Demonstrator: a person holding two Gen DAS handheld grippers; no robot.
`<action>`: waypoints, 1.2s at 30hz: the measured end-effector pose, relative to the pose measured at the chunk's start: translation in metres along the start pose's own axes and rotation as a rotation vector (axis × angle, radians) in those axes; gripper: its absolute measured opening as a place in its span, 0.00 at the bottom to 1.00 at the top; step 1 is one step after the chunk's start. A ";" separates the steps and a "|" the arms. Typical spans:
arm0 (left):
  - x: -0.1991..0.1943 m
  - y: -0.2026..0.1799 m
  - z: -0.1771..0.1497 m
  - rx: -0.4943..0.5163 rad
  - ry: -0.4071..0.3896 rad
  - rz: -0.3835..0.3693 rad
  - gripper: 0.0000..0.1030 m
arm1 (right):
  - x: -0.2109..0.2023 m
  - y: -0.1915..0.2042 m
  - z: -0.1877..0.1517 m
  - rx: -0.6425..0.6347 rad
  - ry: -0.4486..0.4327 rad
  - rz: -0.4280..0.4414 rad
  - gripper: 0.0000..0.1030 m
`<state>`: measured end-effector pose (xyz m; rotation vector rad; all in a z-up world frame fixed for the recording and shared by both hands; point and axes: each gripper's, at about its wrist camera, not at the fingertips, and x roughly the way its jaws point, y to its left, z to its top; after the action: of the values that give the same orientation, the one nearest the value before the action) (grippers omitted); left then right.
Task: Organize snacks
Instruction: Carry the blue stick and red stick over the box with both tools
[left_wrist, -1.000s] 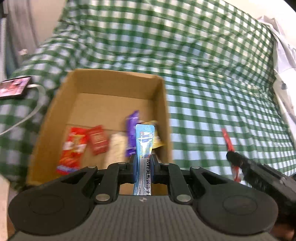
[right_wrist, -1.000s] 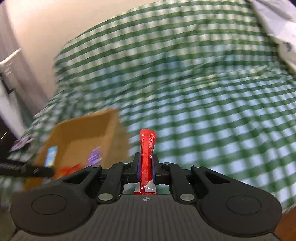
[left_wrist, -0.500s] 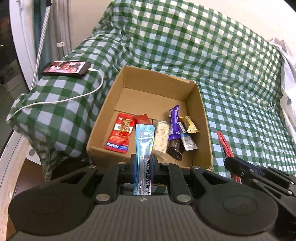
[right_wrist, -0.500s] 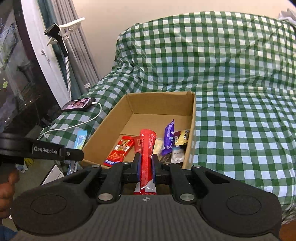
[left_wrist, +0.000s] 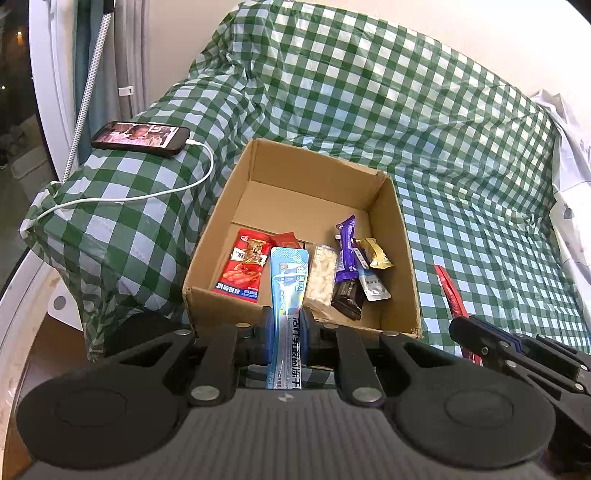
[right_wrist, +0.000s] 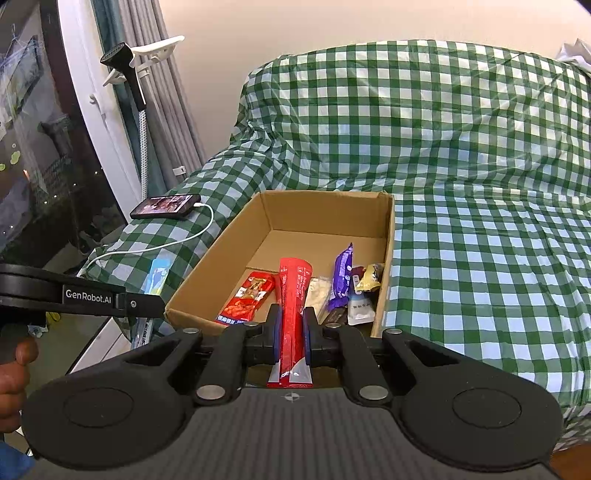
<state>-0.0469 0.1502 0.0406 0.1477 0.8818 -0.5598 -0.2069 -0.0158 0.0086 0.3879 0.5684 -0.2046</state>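
Just short of the near rim of the cardboard box (left_wrist: 391, 218), over the bed draped in green-checked cloth (left_wrist: 461, 155): both hands poised with a snack each, ready for the drop. Judged step: delivery of two stick packets into the box, approach about done, release not yet made.

Left tool (left_wrist: 287, 325): clamped narrow on the blue stick packet (left_wrist: 289, 284), gripped near its lower part, upper end leaning out over the box's near wall. Right tool (right_wrist: 291, 328): likewise pinched tight on the red stick packet (right_wrist: 293, 295), held upright between the pads, tip above the box floor in its own view. Seen from the left camera, set off to the right of the box's near corner, so probably not yet squarely above the opening.

Already lying in the near half of the box: a red snack bag (left_wrist: 243, 271), a clear pack of pale pieces (left_wrist: 321, 280), a purple wrapper (left_wrist: 345, 251), a dark bar (left_wrist: 347, 299), a small white sachet (left_wrist: 373, 288) and a gold-wrapped piece (left_wrist: 375, 253). Far half bare cardboard.

Next move, as a judgement: carry each packet forward past the near wall, lower a little, then open up to let it fall flat. Best aimed at the free floor behind the pile. Also worth keeping apart from each other over so small an opening. Off to the left, clear of the work: a phone (left_wrist: 142, 137) on its white cable (left_wrist: 147, 194).
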 end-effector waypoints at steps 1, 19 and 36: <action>0.000 0.000 0.000 0.001 0.000 0.001 0.15 | 0.000 0.000 0.000 0.000 0.000 0.000 0.11; 0.007 0.002 0.001 -0.003 0.013 0.004 0.15 | 0.006 -0.005 -0.002 0.006 0.024 -0.004 0.11; 0.014 0.007 0.004 -0.020 0.022 0.010 0.15 | 0.016 -0.006 0.002 0.006 0.047 -0.021 0.11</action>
<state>-0.0332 0.1495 0.0312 0.1408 0.9076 -0.5404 -0.1944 -0.0236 -0.0004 0.3938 0.6181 -0.2176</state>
